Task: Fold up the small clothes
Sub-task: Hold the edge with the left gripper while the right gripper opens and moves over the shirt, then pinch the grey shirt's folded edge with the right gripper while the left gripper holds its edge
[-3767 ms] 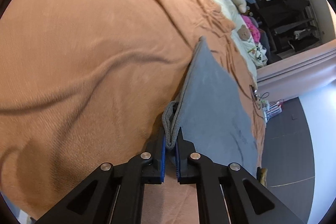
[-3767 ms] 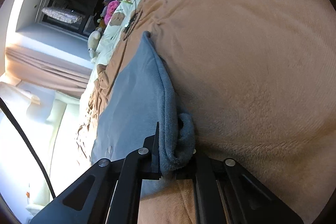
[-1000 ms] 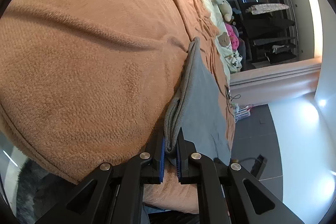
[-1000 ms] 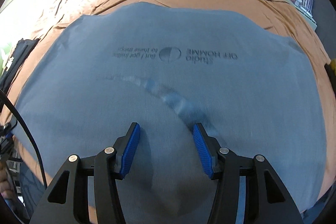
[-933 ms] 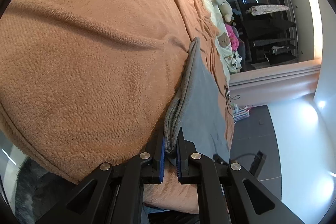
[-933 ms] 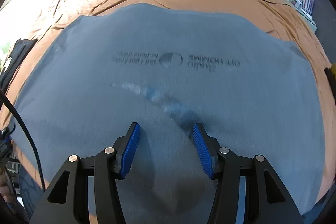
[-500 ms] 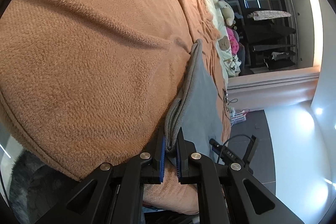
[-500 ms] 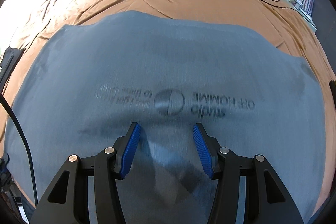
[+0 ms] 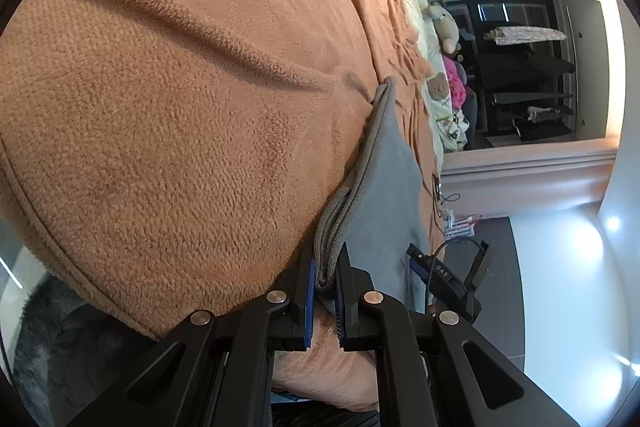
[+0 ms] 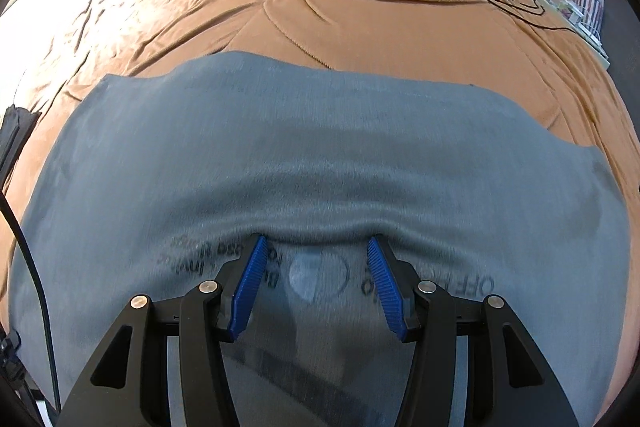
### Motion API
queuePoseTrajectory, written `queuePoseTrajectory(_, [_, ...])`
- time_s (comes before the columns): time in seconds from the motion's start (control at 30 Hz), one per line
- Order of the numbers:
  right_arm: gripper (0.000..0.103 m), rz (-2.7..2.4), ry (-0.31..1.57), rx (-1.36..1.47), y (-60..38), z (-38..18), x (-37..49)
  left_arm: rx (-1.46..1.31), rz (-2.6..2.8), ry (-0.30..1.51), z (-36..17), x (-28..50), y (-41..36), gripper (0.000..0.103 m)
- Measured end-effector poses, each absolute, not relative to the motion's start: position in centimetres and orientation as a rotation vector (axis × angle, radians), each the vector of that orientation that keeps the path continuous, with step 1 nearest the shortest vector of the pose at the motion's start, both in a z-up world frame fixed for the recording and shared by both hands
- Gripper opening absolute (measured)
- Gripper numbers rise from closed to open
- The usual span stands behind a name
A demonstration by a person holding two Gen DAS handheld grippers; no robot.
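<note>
Since a second ago the right gripper [image 10: 316, 259] has slid forward across the shirt [image 10: 320, 147]: the printed logo that lay well ahead of its fingers then now sits between and behind them, and a ridge of cloth is bunched against the fingertips. Left gripper [image 9: 325, 279] has not shifted; same pinch on the same edge.

Layout, large to small: bed under a brown blanket [image 10: 360, 7]; grey shirt spread flat on the blanket, near edge toward the camera; right gripper half open, fingers straddling bare cloth, nothing clamped, tips pressing the shirt; left gripper narrow, clamped on a stacked edge of the shirt.

Risks:
- Ridge ahead of the right fingers may set into a crease or drag the whole shirt along the fleecy blanket, skewing the fold. Cause: pushing while one edge is pinned.
- Left pinch holds several layers; a pull from the right side could strip one out.

View differences:
- Right wrist view shows the shirt's full face, logo, ridge, and a cable [image 10: 516, 3] far up the bed.
- Left wrist view alone shows the layered edge in the grip, the other gripper's body at the bed's side, and a wardrobe [image 9: 524, 75].
</note>
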State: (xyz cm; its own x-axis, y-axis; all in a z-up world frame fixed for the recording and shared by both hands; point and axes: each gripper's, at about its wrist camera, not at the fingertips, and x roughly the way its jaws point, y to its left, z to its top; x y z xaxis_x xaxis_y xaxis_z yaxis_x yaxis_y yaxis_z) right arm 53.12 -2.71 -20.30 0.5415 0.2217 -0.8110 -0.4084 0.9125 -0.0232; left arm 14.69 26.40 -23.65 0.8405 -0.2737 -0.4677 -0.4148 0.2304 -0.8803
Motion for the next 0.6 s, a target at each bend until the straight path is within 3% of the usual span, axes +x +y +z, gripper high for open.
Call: queuePoseTrajectory(0.6, [0.051,0.420,0.947,-0.126,-3.7,-19.1,56.4,-1.370,0.156,0.621,-23.1,14.4,25.5,0.008])
